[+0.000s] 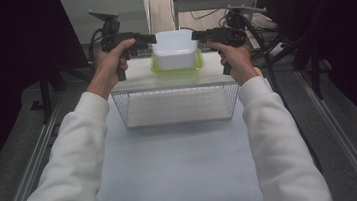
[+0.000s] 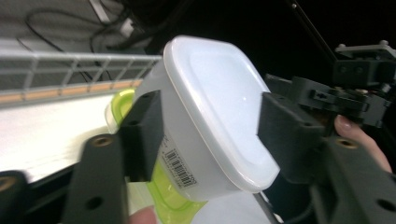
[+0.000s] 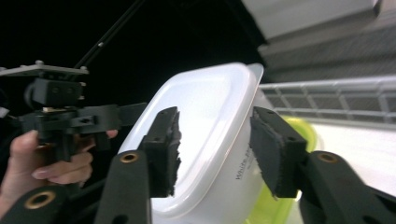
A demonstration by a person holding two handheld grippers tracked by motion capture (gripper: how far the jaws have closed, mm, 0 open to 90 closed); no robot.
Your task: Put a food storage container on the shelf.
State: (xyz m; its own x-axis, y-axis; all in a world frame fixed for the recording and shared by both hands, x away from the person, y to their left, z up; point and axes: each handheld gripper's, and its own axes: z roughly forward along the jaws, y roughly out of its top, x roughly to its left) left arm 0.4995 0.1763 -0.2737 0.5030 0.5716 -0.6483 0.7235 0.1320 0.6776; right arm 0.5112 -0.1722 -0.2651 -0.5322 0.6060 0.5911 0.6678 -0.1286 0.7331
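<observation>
Left hand (image 1: 112, 62): we see it raised at the far left of the counter, holding the left gripper (image 1: 147, 38).
Left gripper jaws: spread, one jaw on each side of the container's left edge; we cannot tell whether they touch it.
White container (image 1: 175, 49): upside down, white base facing up, resting on its green lid (image 1: 176, 68) at the far end of the counter, between both grippers. A barcode label (image 2: 180, 169) shows on its side.
Wire basket (image 1: 177, 105): just in front of the container, nearer to us, on the white counter (image 1: 173, 161).
Right gripper (image 1: 200, 36): its jaws stand spread around the container's right edge; contact is unclear.
Right hand (image 1: 235, 62): holding that gripper.
Surroundings: cables (image 1: 266, 41) and dark curtains behind and beside the counter.
</observation>
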